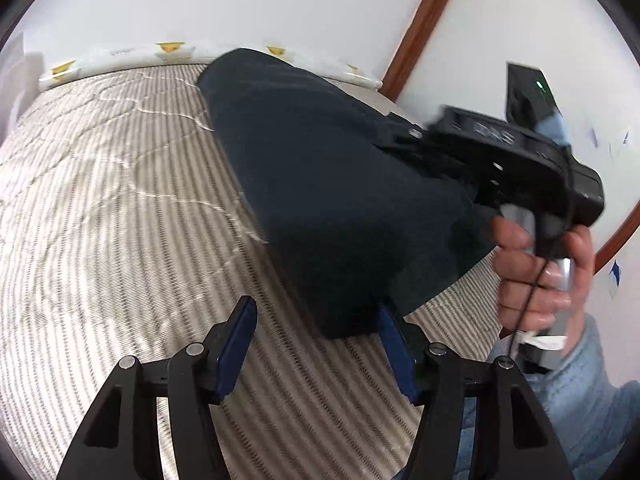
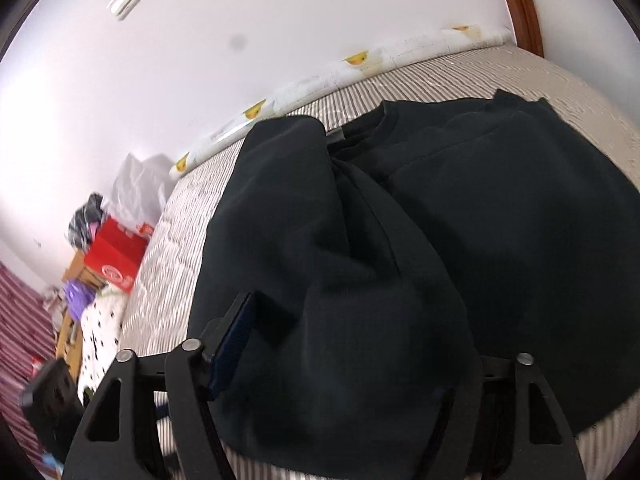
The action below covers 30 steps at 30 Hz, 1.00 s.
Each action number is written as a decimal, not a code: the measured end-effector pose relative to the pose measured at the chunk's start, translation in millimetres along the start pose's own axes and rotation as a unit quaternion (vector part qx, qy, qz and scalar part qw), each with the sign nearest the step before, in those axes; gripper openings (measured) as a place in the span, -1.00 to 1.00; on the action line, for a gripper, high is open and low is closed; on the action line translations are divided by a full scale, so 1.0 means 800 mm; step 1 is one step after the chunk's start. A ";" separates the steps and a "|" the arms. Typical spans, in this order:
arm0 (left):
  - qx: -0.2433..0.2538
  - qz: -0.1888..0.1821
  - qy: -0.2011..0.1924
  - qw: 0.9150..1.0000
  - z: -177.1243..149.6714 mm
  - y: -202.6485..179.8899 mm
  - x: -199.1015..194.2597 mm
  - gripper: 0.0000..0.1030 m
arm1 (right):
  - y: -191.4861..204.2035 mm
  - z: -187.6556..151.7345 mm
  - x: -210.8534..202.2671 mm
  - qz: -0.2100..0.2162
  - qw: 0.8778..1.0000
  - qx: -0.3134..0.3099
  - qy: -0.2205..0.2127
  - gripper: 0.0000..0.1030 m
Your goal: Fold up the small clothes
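A dark navy garment lies on the striped bed. In the left wrist view my left gripper is open, its blue-padded fingers spread, the garment's near corner resting by the right finger. My right gripper's body is at the garment's right edge, held by a hand; its tips are hidden by cloth. In the right wrist view the garment is bunched over my right gripper. The left finger shows, the right one is covered by cloth. The neckline faces the wall.
A white pillow roll with yellow prints lies along the wall at the bed's far edge. Left of the bed are a red box, bags and clutter. A wooden door frame stands at the right.
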<state>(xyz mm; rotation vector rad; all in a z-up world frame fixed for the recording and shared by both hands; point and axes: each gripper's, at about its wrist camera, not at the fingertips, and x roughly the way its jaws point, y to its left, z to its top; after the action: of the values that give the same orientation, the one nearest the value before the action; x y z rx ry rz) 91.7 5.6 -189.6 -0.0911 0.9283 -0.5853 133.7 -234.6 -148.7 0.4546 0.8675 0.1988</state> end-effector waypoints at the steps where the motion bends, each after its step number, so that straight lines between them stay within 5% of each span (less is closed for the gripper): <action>1: 0.000 -0.001 0.003 1.000 0.003 -0.003 0.004 0.15 | 0.003 0.002 0.003 -0.001 1.000 -0.004 -0.007 0.03; 2: 0.001 -0.002 0.005 1.000 0.009 -0.008 0.010 0.15 | 0.006 0.005 0.006 -0.007 1.000 -0.012 -0.015 -0.08; 4: 0.000 0.003 0.009 1.000 0.015 -0.013 0.019 0.15 | 0.015 0.011 0.007 -0.031 0.998 -0.040 -0.027 -0.66; 6: 0.002 0.008 0.012 1.000 0.018 -0.020 0.025 0.15 | 0.017 0.015 -0.004 -0.029 0.997 -0.062 -0.043 -0.74; 15: 0.040 0.023 0.014 0.999 0.039 -0.069 0.048 0.15 | -0.035 0.043 -0.087 -0.052 0.989 -0.071 -0.119 -0.79; 22: 0.086 0.026 0.018 0.996 0.049 -0.119 0.075 0.15 | -0.110 0.048 -0.145 -0.108 0.979 -0.051 -0.163 -0.80; 30: 0.109 0.044 0.014 0.993 0.046 -0.154 0.093 0.15 | -0.208 0.028 -0.151 -0.144 0.979 -0.005 -0.143 -0.80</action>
<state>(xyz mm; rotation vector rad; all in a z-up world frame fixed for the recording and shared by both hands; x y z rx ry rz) 100.3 -142.6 -182.4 0.1526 0.8851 -0.6040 71.9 -431.3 -130.3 0.3324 0.6396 -0.1263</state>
